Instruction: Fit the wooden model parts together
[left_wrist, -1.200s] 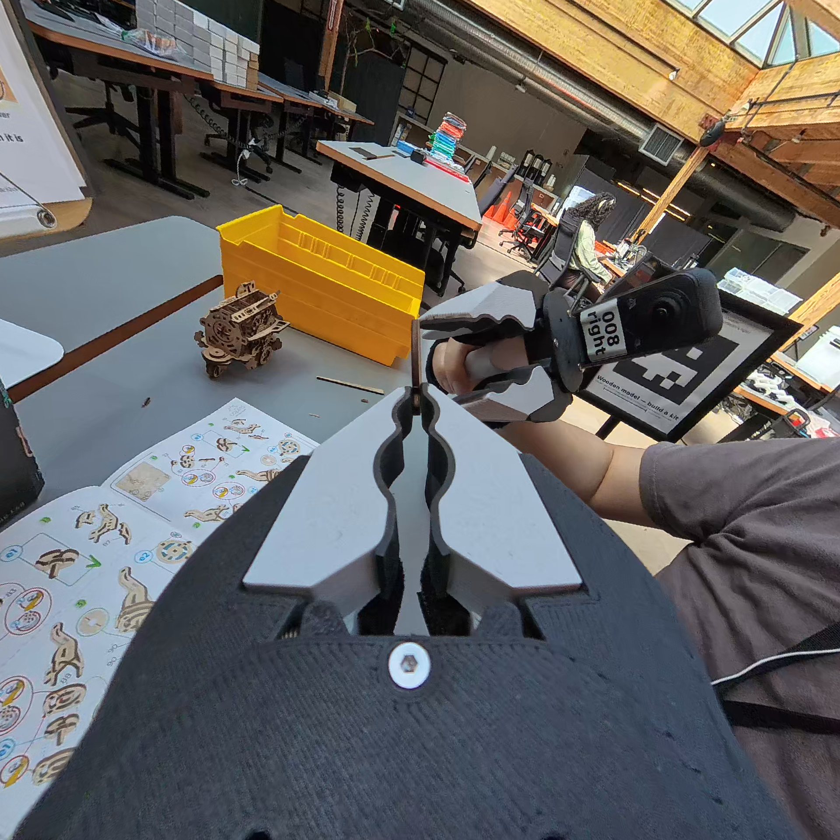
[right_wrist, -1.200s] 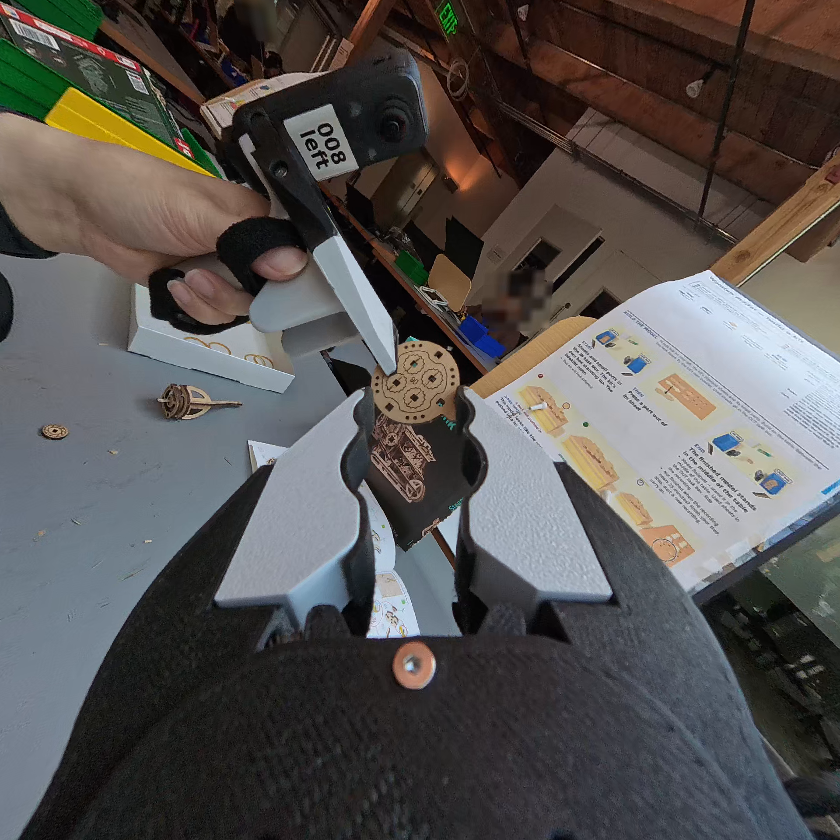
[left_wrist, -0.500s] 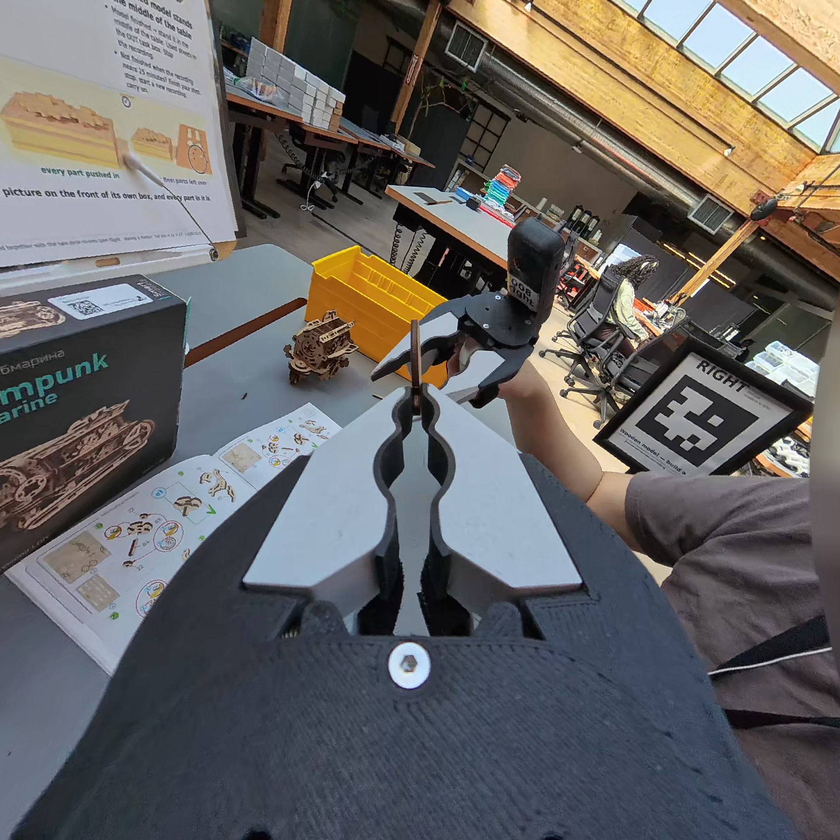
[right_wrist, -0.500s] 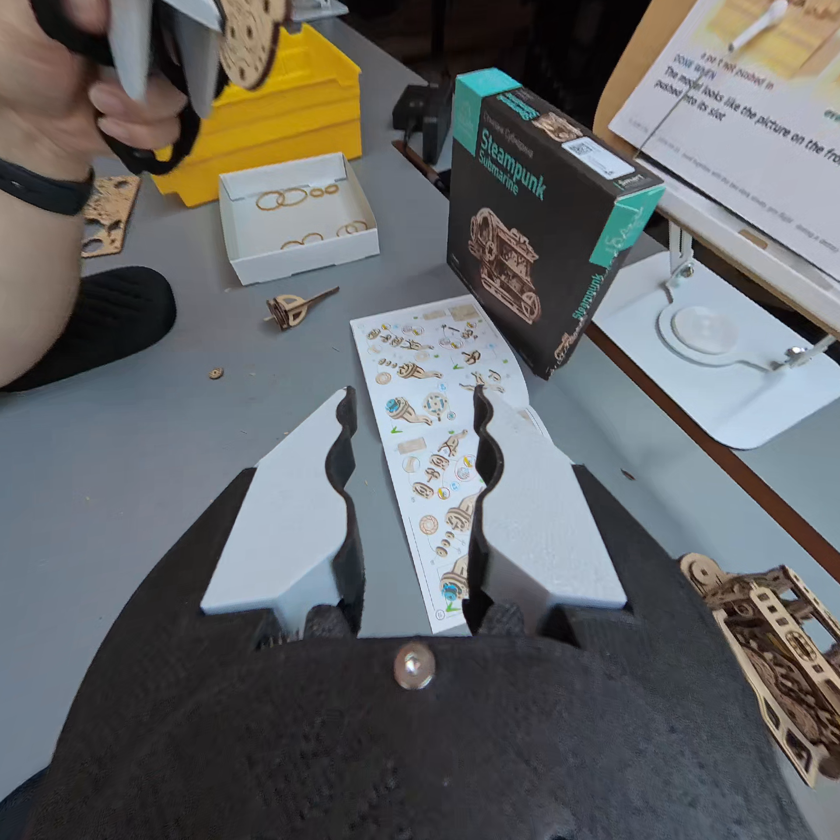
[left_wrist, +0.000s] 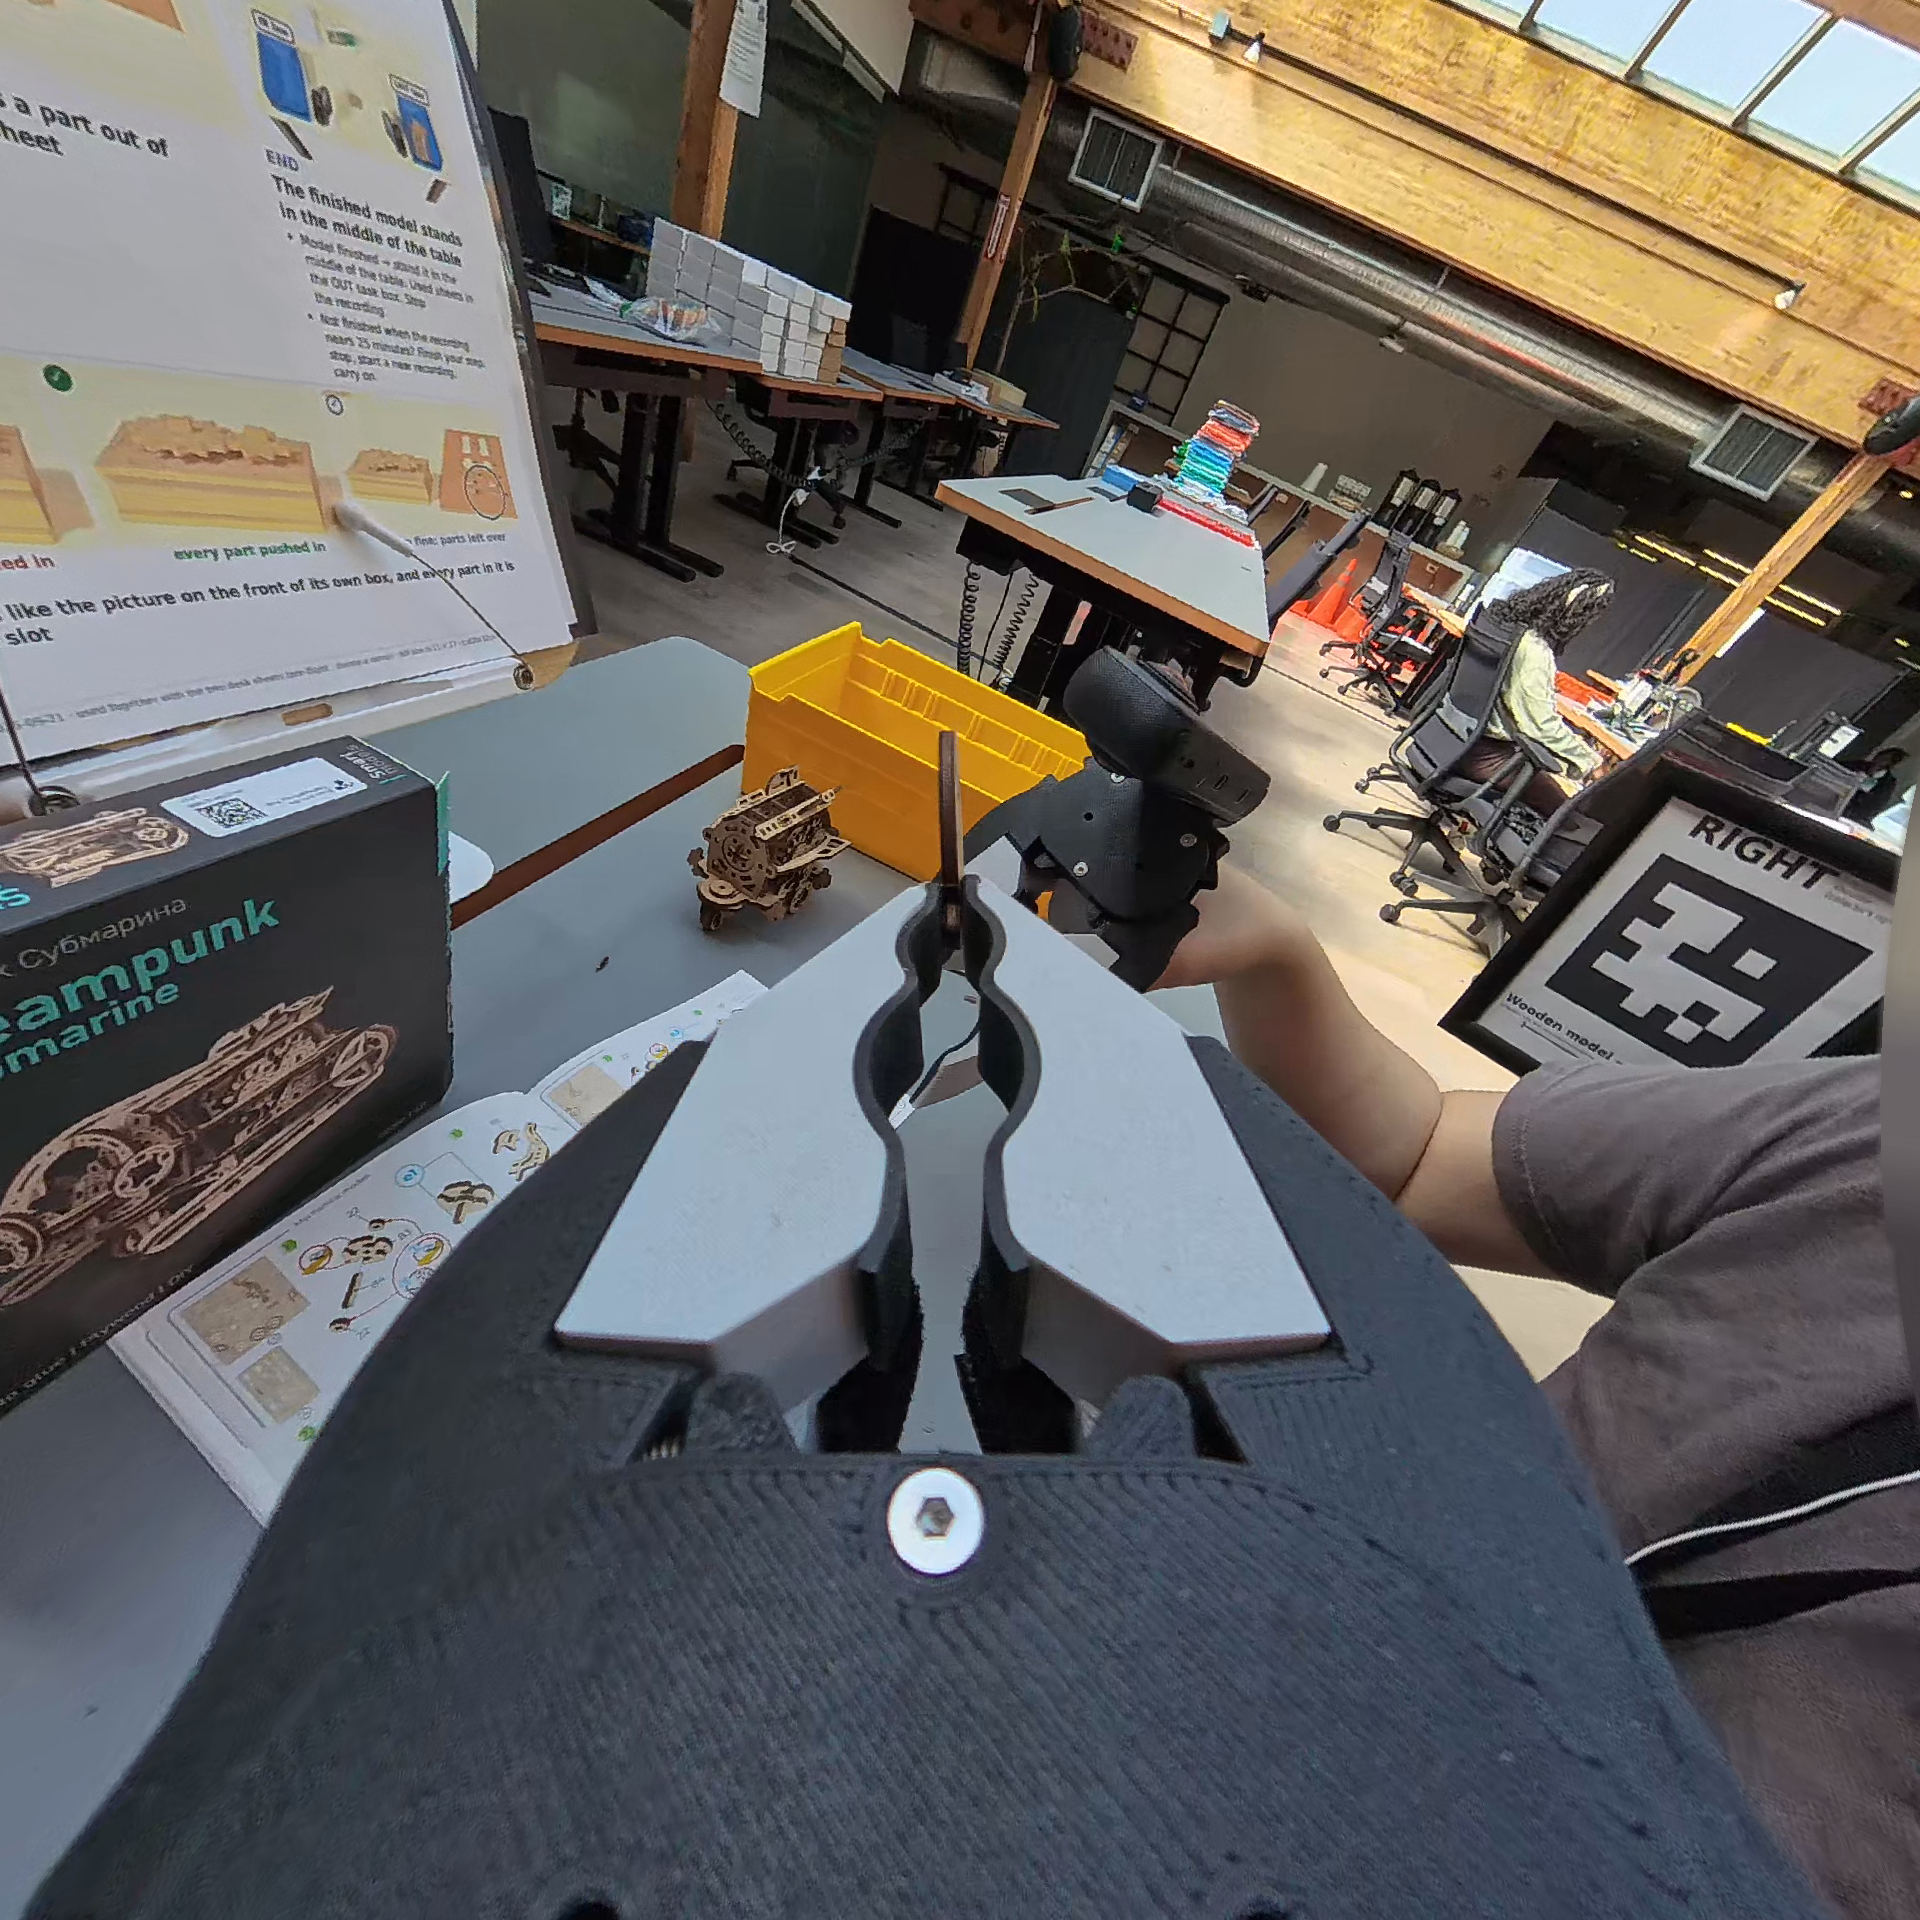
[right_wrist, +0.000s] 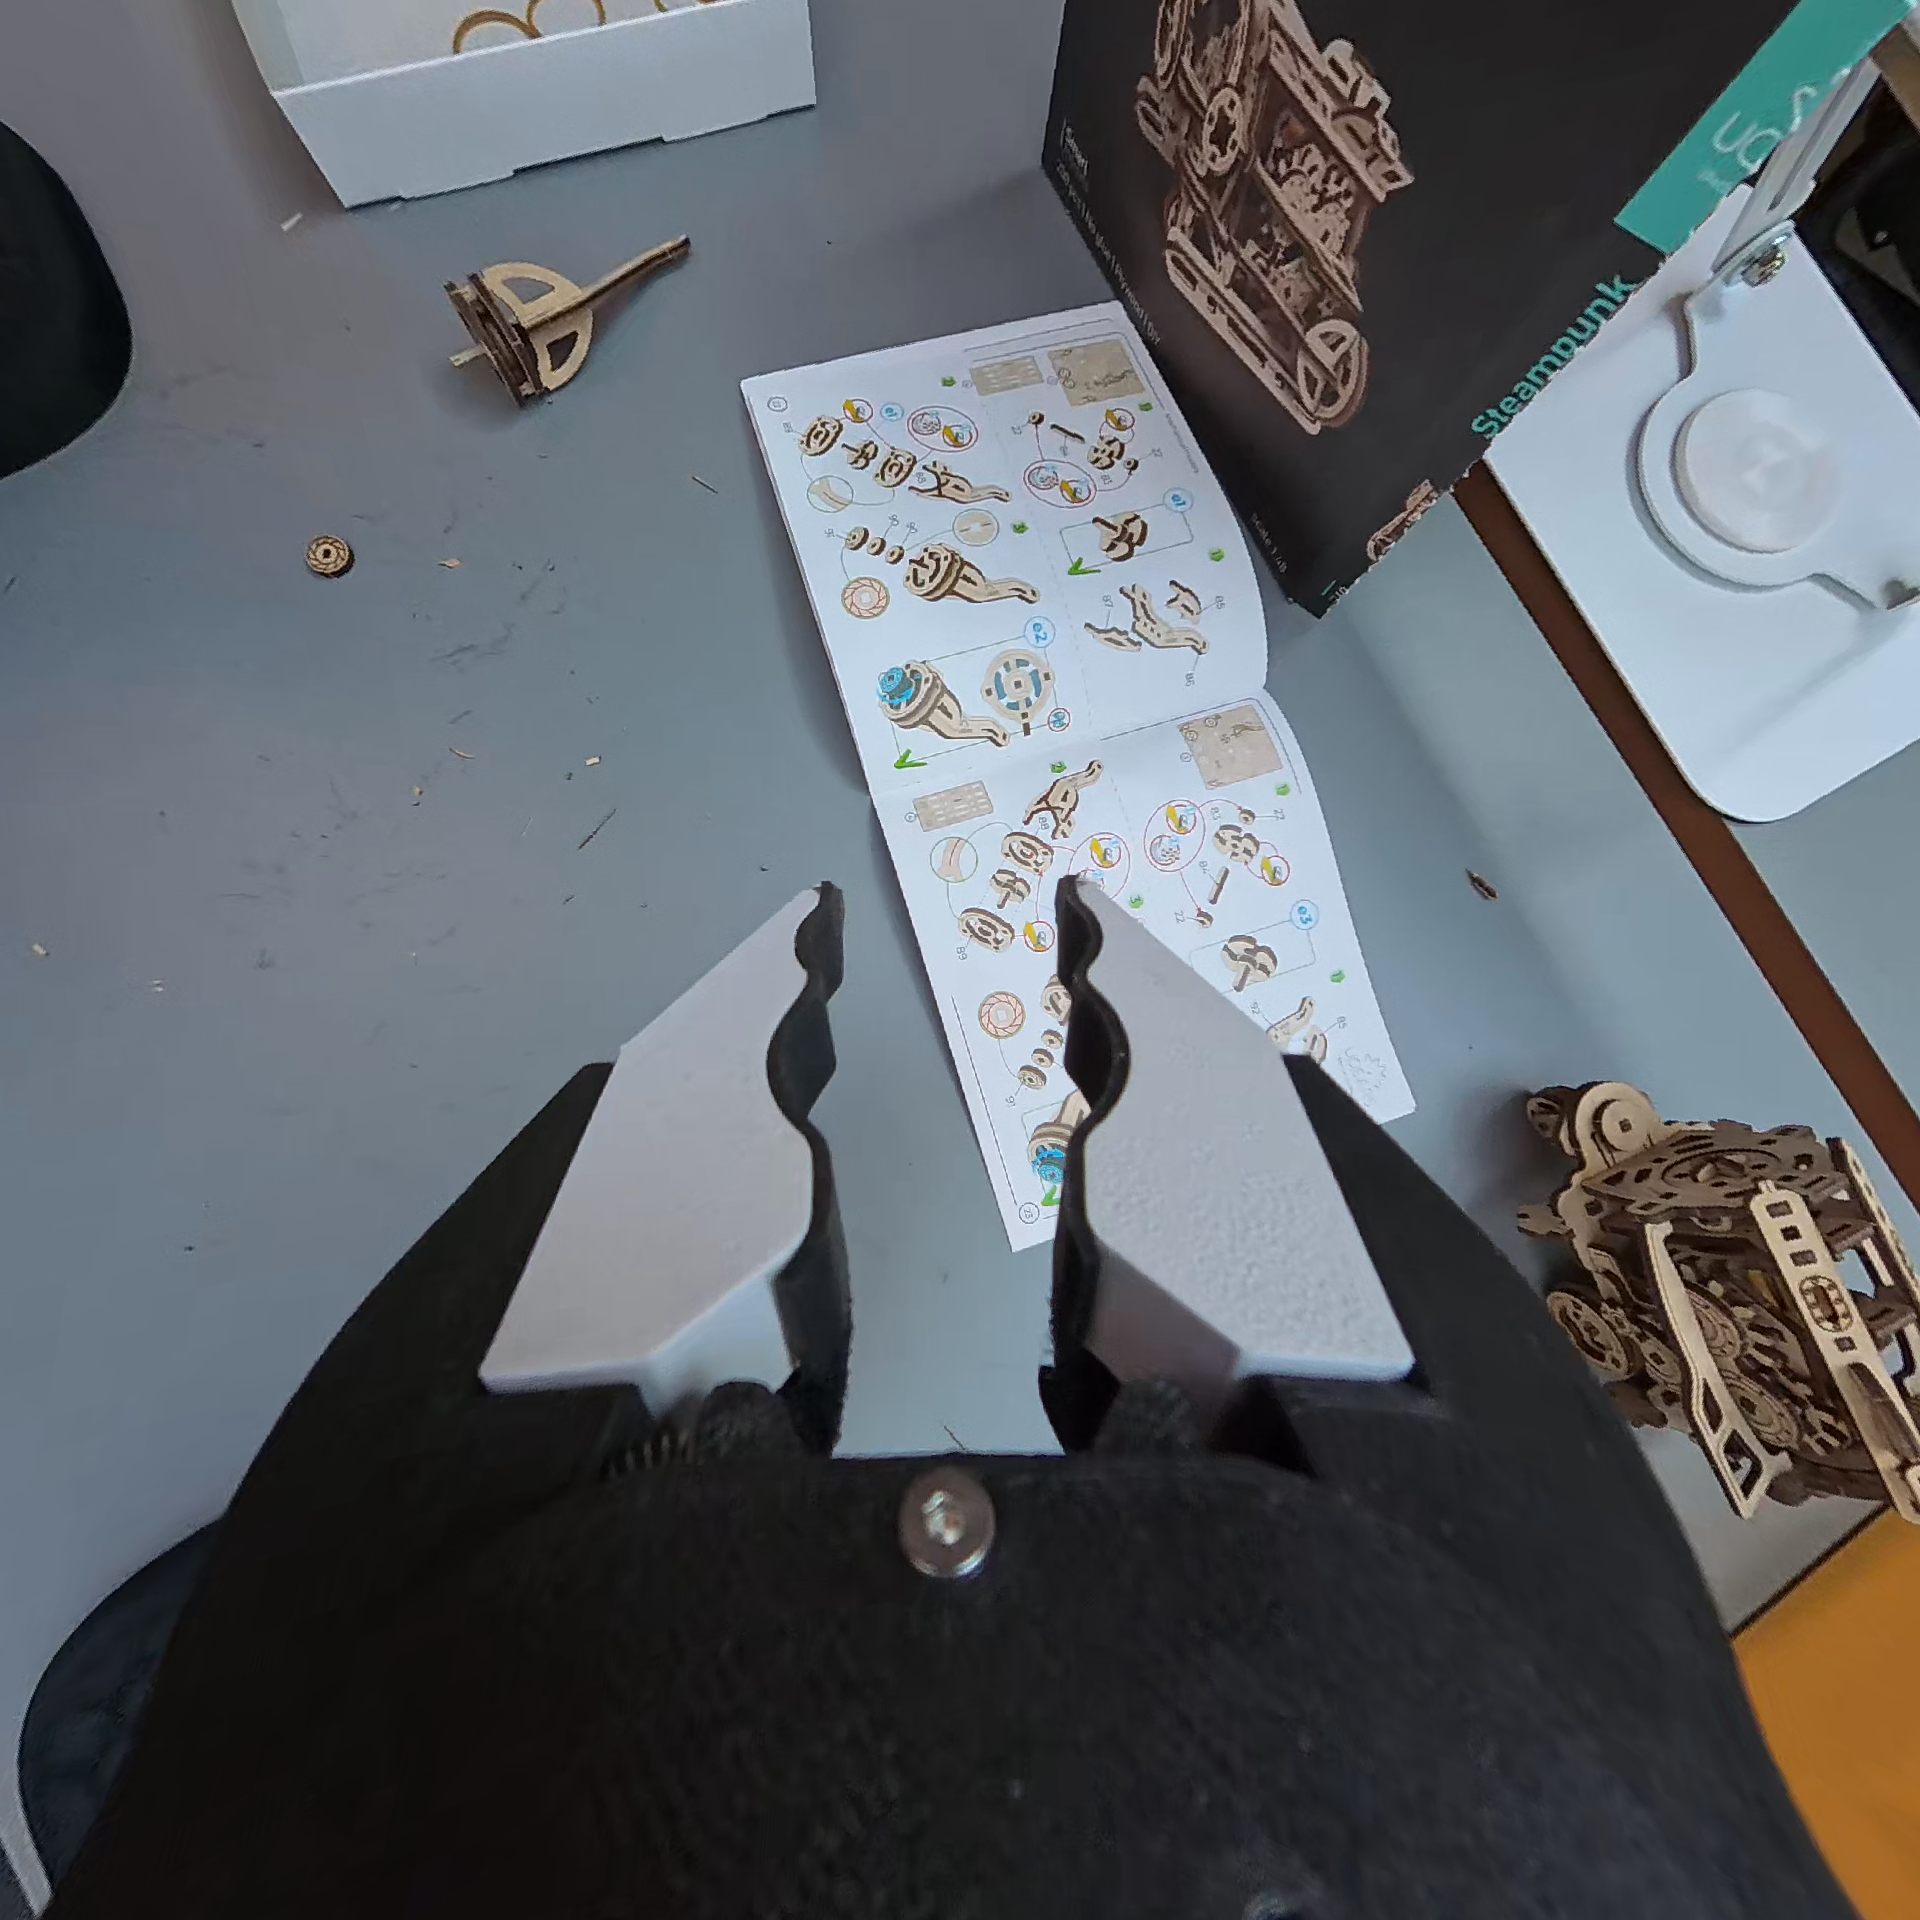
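A: So, how far along does the build look?

B: Partway, I judge. The part-built wooden model (right_wrist: 1756, 1299) stands on the grey table (right_wrist: 312, 831) at the right, near the edge, with its frame and gears already joined. A small cone-shaped sub-assembly (right_wrist: 540, 322) with a stick lies apart at the far left, and a tiny wooden washer (right_wrist: 328, 556) lies loose nearer.

A: And the grippers?

B: The left gripper (left_wrist: 948, 894) has its tips pinched tight on a thin wooden disc (left_wrist: 948, 810), seen edge-on and standing upright above the fingers. The right gripper (right_wrist: 940, 904) hangs over the table with its jaws parted and nothing between them, its right tip over the open instruction booklet (right_wrist: 1039, 623).

A: What is left?

B: The disc is not yet fitted to anything, and the sub-assembly and washer are separate from the model. The white tray (right_wrist: 540, 104) at the far side holds ring-shaped pieces too. The kit box (right_wrist: 1299, 260) stands at the far right. Several joins remain, it seems.
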